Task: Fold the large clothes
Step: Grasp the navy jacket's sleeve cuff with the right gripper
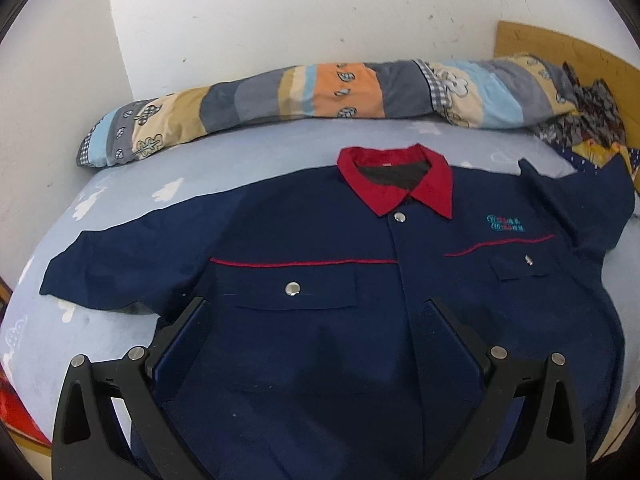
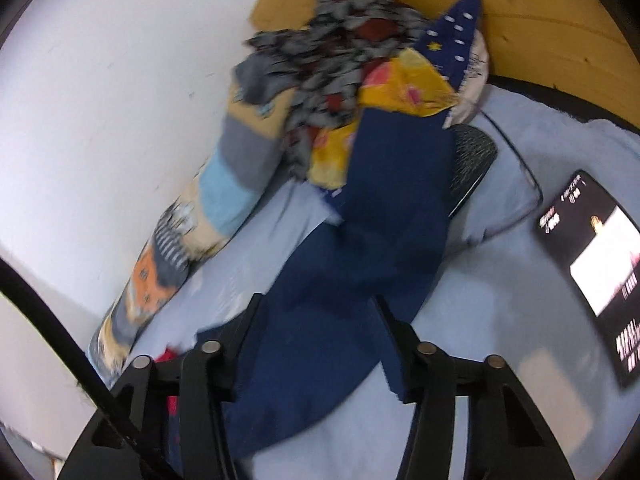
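A navy work jacket (image 1: 320, 240) with a red collar (image 1: 400, 184) lies face up and buttoned on the pale blue bed sheet (image 1: 200, 176), both sleeves spread out. My left gripper (image 1: 316, 308) hovers open over the jacket's lower front, with nothing between its fingers. In the blurred right wrist view, the jacket's navy sleeve (image 2: 384, 208) stretches away toward the headboard. My right gripper (image 2: 318, 300) stands over that sleeve near the shoulder; its fingers are apart, with the cloth lying between them, and I see no pinch on it.
A rolled patchwork quilt (image 1: 320, 88) lies along the white wall. A pile of patterned clothes (image 2: 352, 60) sits against the wooden headboard (image 2: 540, 8). A lit phone (image 2: 596, 256), a dark grey oval object (image 2: 472, 160) and a thin cable (image 2: 520, 168) lie on the sheet right of the sleeve.
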Action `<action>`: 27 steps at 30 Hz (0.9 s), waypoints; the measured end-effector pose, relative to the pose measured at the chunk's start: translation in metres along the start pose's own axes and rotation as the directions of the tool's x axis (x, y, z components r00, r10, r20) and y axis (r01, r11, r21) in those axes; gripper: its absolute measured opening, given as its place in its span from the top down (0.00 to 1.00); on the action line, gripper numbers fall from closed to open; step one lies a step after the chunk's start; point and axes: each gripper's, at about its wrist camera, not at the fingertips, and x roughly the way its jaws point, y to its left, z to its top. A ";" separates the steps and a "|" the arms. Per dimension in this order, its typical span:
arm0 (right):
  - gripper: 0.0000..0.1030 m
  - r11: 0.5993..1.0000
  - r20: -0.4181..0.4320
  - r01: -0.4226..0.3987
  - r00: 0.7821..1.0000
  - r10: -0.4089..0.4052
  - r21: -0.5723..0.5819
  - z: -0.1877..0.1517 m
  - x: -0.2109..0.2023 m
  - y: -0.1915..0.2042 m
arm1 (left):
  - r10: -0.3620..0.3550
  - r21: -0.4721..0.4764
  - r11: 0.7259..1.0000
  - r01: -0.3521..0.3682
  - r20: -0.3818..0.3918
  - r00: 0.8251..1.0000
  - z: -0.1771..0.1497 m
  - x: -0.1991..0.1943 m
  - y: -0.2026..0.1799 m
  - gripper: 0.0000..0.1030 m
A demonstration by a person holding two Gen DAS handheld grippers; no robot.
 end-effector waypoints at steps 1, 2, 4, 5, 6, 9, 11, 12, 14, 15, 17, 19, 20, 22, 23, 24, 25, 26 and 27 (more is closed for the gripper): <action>0.46 1.000 -0.003 0.017 1.000 -0.017 0.008 0.008 0.008 -0.007 | 0.001 0.008 1.000 -0.001 -0.004 1.000 0.000 0.003 -0.003 0.00; 0.46 0.999 0.005 0.046 0.999 -0.046 0.010 0.014 0.013 -0.012 | 0.003 0.016 1.000 -0.002 -0.010 1.000 0.000 0.006 -0.006 0.00; 0.46 0.997 0.025 0.080 0.996 -0.081 0.012 0.024 0.018 -0.023 | -0.002 0.033 0.999 0.002 -0.021 1.000 -0.001 0.011 -0.013 0.00; 0.46 0.995 0.026 0.102 0.994 -0.103 0.016 0.029 0.020 -0.029 | -0.005 0.039 0.999 0.006 -0.020 1.000 -0.001 0.012 -0.015 0.00; 0.46 0.994 0.026 0.110 0.994 -0.110 0.020 0.032 0.022 -0.034 | -0.005 0.052 0.999 0.006 -0.020 1.000 -0.001 0.013 -0.018 0.00; 0.46 0.984 0.019 0.176 0.984 -0.176 0.010 0.039 0.029 -0.046 | -0.008 0.078 0.997 0.009 -0.008 1.000 -0.002 0.012 -0.025 0.00; 0.46 0.985 0.011 0.169 0.985 -0.170 0.015 0.045 0.036 -0.055 | -0.014 0.085 0.996 0.014 0.001 1.000 -0.002 0.010 -0.026 0.00; 0.46 0.984 0.014 0.176 0.984 -0.177 0.019 0.047 0.039 -0.059 | -0.016 0.086 0.996 0.016 0.004 1.000 -0.002 0.009 -0.026 0.00; 0.46 0.988 0.018 0.151 0.988 -0.151 0.019 0.050 0.044 -0.062 | -0.022 0.085 0.996 0.021 0.008 1.000 -0.002 0.008 -0.026 0.00; 0.46 0.987 0.018 0.160 0.987 -0.160 0.015 0.052 0.049 -0.062 | -0.026 0.084 0.996 0.025 0.008 1.000 -0.002 0.008 -0.026 0.00; 0.46 0.989 0.014 0.145 0.989 -0.145 0.006 0.053 0.056 -0.062 | -0.023 0.081 0.996 0.023 0.005 1.000 -0.001 0.010 -0.026 0.00; 0.46 0.984 0.000 0.177 0.984 -0.177 -0.019 0.055 0.069 -0.060 | -0.025 0.082 0.996 0.025 -0.005 1.000 -0.001 0.011 -0.027 0.00; 0.47 0.985 -0.008 0.172 0.985 -0.172 -0.024 0.056 0.074 -0.061 | -0.025 0.080 0.996 0.025 -0.010 1.000 -0.001 0.012 -0.027 0.00; 0.50 0.984 -0.008 0.176 0.984 -0.176 -0.028 0.056 0.081 -0.060 | -0.032 0.078 0.996 0.033 -0.019 0.999 -0.001 0.013 -0.027 0.00; 0.53 0.984 0.002 0.174 0.985 -0.174 -0.031 0.055 0.080 -0.060 | -0.032 0.077 0.996 0.033 -0.020 0.999 0.000 0.014 -0.027 0.00; 0.78 0.982 0.015 0.183 0.983 -0.182 -0.043 0.055 0.077 -0.059 | -0.030 0.076 0.997 0.031 -0.018 0.999 0.000 0.013 -0.026 0.00; 0.95 0.980 0.031 0.189 0.982 -0.188 -0.061 0.054 0.072 -0.059 | -0.031 0.075 0.997 0.032 -0.016 0.999 0.000 0.013 -0.026 0.00; 0.95 0.980 0.039 0.191 0.981 -0.189 -0.062 0.053 0.068 -0.059 | -0.032 0.072 0.997 0.033 -0.014 0.999 0.001 0.011 -0.025 0.00; 0.95 0.981 0.057 0.181 0.982 -0.178 -0.062 0.051 0.060 -0.057 | -0.034 0.068 0.997 0.034 -0.012 0.999 0.001 0.010 -0.025 0.00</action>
